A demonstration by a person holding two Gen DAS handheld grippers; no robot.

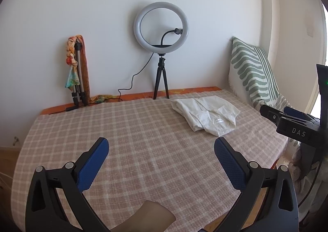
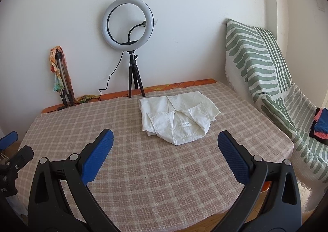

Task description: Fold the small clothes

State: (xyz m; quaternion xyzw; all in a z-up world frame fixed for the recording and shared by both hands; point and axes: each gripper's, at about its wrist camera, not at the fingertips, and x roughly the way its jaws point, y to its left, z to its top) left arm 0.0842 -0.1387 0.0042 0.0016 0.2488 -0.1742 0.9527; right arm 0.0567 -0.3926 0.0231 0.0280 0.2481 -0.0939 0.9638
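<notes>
Now | white shirt (image 2: 176, 119): folded, rumpled, label showing | checked cloth (image 2: 143, 170)

Both wrist views low over table (image 1: 61, 129), facing wall; share ring light (image 1: 161, 24); side by side.

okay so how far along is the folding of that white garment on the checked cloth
Done: the white garment lies in a compact, slightly rumpled fold on the checked cloth. In hand: nothing; the left gripper and right gripper are open and clear of it. Left: perhaps tidying, and possibly the coloured clothes on the right.
</notes>
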